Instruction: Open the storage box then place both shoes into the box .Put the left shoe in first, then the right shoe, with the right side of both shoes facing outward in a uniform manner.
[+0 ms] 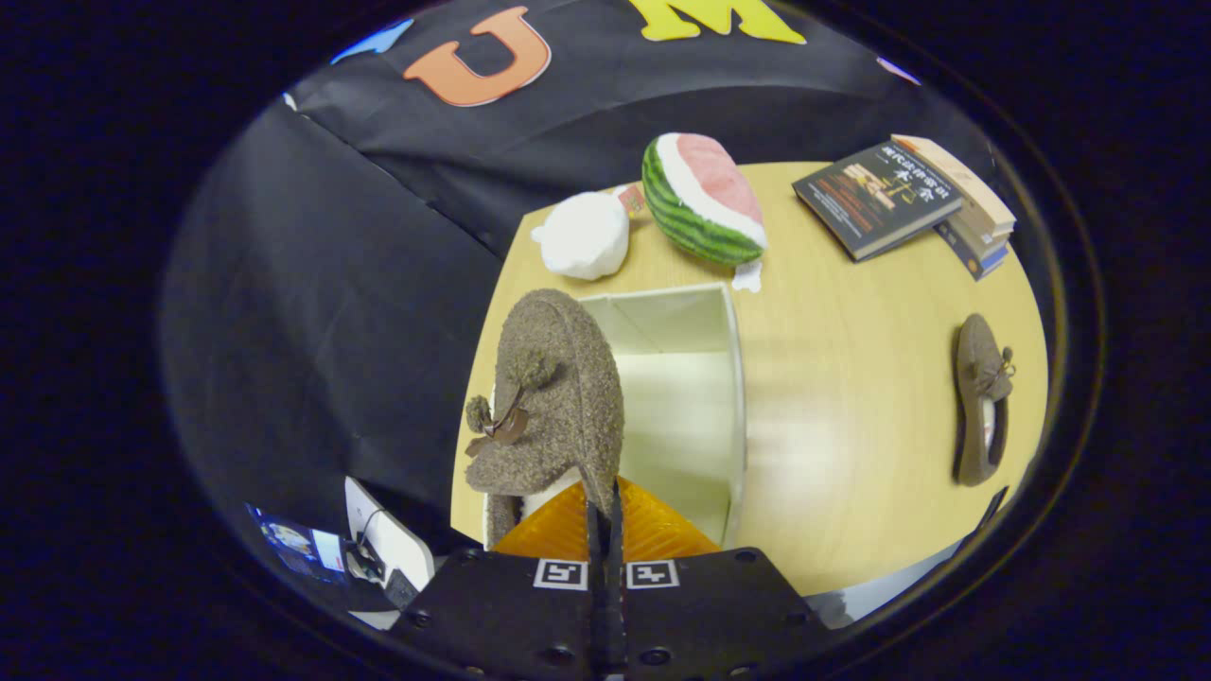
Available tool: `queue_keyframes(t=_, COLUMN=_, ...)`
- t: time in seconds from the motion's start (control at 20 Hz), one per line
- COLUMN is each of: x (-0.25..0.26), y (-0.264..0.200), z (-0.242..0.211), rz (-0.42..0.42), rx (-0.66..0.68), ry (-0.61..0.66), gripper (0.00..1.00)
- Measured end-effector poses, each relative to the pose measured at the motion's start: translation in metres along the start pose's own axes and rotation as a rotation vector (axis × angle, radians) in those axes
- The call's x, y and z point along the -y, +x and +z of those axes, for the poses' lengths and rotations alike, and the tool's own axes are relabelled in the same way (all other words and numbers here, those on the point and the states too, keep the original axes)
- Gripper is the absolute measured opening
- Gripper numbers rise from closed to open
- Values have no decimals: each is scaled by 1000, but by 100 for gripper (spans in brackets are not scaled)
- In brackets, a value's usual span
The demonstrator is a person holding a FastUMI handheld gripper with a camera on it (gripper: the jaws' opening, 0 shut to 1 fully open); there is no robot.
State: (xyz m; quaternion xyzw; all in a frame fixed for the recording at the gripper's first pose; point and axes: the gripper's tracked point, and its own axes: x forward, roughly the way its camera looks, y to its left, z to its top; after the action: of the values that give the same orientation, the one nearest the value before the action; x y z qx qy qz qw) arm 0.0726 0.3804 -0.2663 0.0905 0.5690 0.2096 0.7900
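Shoe (pixel 553 397) hangs over the open box (pixel 734 397), and we see our tool (pixel 603 515) pinched on its heel edge. We spot the second shoe (pixel 982 402) well apart on the surface (pixel 851 454).

The held brown shoe (pixel 549 397) covers the left wall and much of the near rim of the open storage box (pixel 681 378), so the box floor on that side cannot be checked. The gripper (pixel 604 515) has its fingers drawn together on the shoe's rear edge; the shoe's heel and sole are hidden behind the fingers and the gripper body. The desk (pixel 851 397) is cut off at its near edge by the gripper body. The lower books in the stack (pixel 970 222) are mostly covered by the top book. The equipment (pixel 378 549) below the desk's left corner is too small to identify.
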Motion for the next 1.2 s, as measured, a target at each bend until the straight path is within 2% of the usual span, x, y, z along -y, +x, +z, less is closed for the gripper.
queue_keyframes(t=0.2, x=12, y=48, z=-4, rz=-148, rx=-15, ry=64, gripper=0)
queue_keyframes(t=0.4, x=9, y=87, z=-5, rz=-186, rx=-65, ry=122, gripper=0)
queue_keyframes(t=0.8, x=23, y=140, z=-14, rz=-290, rx=-164, ry=101, gripper=1)
queue_keyframes(t=0.9, x=26, y=146, z=-17, rz=-288, rx=-178, ry=104, gripper=1)
queue_keyframes(t=1.0, x=24, y=148, z=-19, rz=-274, rx=-190, ry=107, gripper=5)
queue_keyframes(t=1.1, x=20, y=146, z=-18, rz=-252, rx=-193, ry=104, gripper=13)
queue_keyframes(t=1.2, x=12, y=140, z=-18, rz=-215, rx=-192, ry=90, gripper=33)
